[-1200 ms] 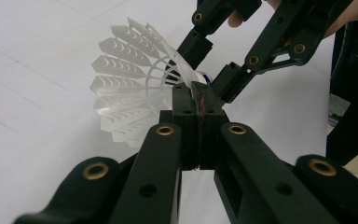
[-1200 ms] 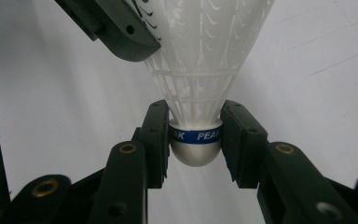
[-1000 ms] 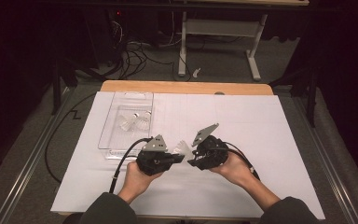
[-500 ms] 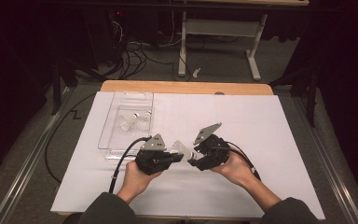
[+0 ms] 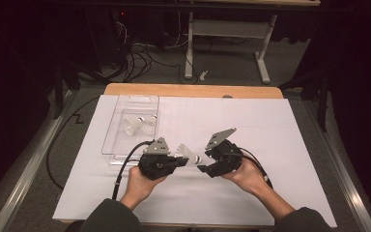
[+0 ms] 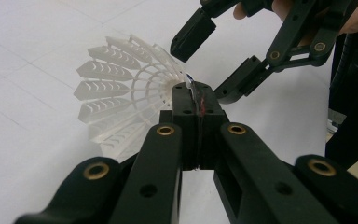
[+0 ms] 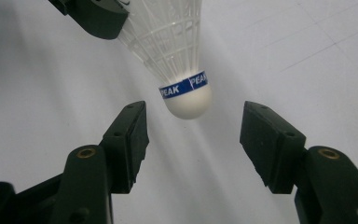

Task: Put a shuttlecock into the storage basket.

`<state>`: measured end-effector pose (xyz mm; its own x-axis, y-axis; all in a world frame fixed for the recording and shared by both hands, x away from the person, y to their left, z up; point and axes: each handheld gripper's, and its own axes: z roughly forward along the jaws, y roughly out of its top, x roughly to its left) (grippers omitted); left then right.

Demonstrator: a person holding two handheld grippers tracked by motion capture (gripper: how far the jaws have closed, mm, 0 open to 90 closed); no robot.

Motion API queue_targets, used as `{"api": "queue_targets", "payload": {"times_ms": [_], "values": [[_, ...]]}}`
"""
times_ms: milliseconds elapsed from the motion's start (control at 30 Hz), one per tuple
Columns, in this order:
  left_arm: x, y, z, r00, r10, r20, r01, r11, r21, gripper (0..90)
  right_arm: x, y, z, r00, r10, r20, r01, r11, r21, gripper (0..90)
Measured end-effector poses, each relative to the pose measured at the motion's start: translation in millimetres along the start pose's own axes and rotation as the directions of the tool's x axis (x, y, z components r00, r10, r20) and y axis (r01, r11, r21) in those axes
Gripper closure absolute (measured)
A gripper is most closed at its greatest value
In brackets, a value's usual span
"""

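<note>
In the high view, the left hand-held gripper (image 5: 174, 163) is holding a white shuttlecock (image 5: 189, 154) above the near middle of the white worktop (image 5: 280, 130), with the right hand-held gripper (image 5: 204, 163) just beside it on the right. The shuttlecock's long axis is running roughly left to right, its rounded cork end pointing at the right gripper. A clear tray (image 5: 121, 126) with more shuttlecocks (image 5: 139, 124) is sitting well apart at the far left.

In the left gripper view, the left hand-held gripper (image 6: 199, 109) is clenching the rim of the shuttlecock's skirt (image 6: 121, 88), its jaws pressed flat together on the thin plastic. The right hand-held gripper (image 6: 214, 60) is waiting just beyond, its jaws spread.

In the right gripper view, the right hand-held gripper (image 7: 193, 135) is standing released, jaws wide apart, and the cork (image 7: 187, 98) with its blue band is hanging between and just ahead of the two jaw tips, touching neither. The cork is lying straight along this gripper's reach, so the handover looks to call for a short push forward and then a close on the cork.
</note>
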<state>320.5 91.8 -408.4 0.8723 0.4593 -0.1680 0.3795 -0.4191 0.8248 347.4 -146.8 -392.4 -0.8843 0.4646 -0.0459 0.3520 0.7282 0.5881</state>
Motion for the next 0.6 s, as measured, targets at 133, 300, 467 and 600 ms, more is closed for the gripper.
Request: {"api": "queue_targets", "payload": {"times_ms": [133, 300, 467, 600], "values": [[0.2, 0.0, -0.9, 1.0000, -0.004, -0.001, 0.004, 1.0000, -0.003, 89.7, -1.6, -4.0, -3.0, 0.9999, 0.011, 0.006, -0.011, 1.000, -0.017, 42.3], [0.6, 0.0, -3.1, 1.0000, -0.007, 0.000, 0.007, 0.9999, -0.008, 89.7, -2.3, -7.9, -5.8, 0.9996, 0.022, 0.016, -0.021, 0.999, -0.030, 42.2], [1.2, 0.0, -5.3, 0.9999, -0.010, -0.001, 0.010, 0.9999, -0.012, 89.7, -2.8, -12.3, -7.2, 0.9993, 0.026, 0.027, -0.025, 0.999, -0.040, 42.2], [1.5, 0.1, -7.8, 0.9999, -0.012, -0.002, 0.012, 0.9998, -0.016, 89.7, -3.0, -15.7, -8.3, 0.9986, 0.041, 0.034, -0.040, 0.998, -0.050, 42.2]]}}
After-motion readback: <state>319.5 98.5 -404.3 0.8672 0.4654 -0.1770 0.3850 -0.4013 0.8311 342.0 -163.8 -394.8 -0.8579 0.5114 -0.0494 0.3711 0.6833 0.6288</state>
